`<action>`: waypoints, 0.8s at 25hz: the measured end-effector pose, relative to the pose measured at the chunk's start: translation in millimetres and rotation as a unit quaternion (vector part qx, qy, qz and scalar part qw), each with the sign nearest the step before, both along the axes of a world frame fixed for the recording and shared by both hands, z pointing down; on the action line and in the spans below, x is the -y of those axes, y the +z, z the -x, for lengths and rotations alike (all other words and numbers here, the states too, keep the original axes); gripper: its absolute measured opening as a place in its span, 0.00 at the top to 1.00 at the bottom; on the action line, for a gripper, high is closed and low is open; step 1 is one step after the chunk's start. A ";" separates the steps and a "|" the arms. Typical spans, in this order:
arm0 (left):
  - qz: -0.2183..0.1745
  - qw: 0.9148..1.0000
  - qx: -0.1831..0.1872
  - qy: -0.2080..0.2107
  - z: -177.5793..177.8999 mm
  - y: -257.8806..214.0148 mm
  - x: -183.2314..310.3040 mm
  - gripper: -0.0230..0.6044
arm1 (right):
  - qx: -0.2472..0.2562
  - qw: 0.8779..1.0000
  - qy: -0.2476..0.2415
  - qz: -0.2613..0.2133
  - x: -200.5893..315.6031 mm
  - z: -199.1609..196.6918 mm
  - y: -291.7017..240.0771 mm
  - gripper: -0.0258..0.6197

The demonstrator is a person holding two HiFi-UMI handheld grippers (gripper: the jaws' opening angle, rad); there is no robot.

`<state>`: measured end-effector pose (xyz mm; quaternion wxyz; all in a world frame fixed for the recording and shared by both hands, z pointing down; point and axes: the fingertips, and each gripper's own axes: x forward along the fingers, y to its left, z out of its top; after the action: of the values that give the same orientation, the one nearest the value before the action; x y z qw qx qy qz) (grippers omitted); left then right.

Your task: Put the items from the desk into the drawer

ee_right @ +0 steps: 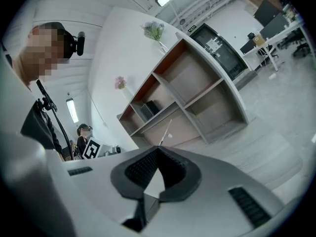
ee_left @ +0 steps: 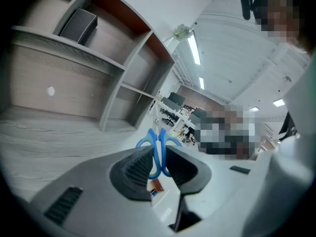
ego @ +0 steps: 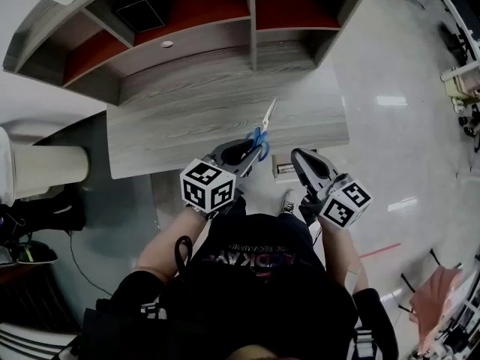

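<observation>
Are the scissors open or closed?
Closed. The scissors show one thin point in the head view, and their blue handle loops sit side by side in the left tool.

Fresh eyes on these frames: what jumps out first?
The blue-handled scissors stand out. The left claw is shut on their handles near the front edge of the desk, with the blades pointing toward the shelves. To its right, the right claw is shut and empty. Behind the desk, the red back panels of the shelf unit catch the eye.
</observation>
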<state>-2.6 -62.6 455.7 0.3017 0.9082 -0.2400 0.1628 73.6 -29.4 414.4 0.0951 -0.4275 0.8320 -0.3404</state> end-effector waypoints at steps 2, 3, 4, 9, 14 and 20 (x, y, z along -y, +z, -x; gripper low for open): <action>-0.001 1.000 0.003 -0.001 -13.8 -1.0 -8.0 0.82 | 0.000 1.000 -0.002 -0.003 -5.1 -15.3 1.6 0.94; -0.003 1.000 0.004 -0.003 -20.5 -1.7 -12.1 0.82 | -0.001 1.000 -0.003 -0.005 -8.1 -23.1 2.1 0.94; -0.004 1.000 0.005 -0.005 -26.8 -2.0 -16.1 0.82 | -0.001 1.000 -0.005 -0.007 -10.9 -30.7 2.4 0.94; -0.015 1.000 0.009 -0.021 -51.2 -2.7 -29.5 0.82 | 0.000 1.000 -0.018 -0.018 -19.8 -59.3 1.0 0.94; -0.026 0.998 0.013 -0.054 -66.9 -8.5 -42.8 0.82 | 0.001 0.998 -0.057 -0.023 -30.3 -73.1 -2.9 0.94; -0.028 0.997 0.027 -0.073 -63.9 -5.6 -59.6 0.82 | -0.004 0.996 -0.089 -0.011 -34.6 -73.3 3.5 0.94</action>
<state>61.3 -3.1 450.0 0.2806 0.8917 -0.3180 0.1583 146.8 5.3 418.0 0.0659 -0.3516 0.8711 -0.3365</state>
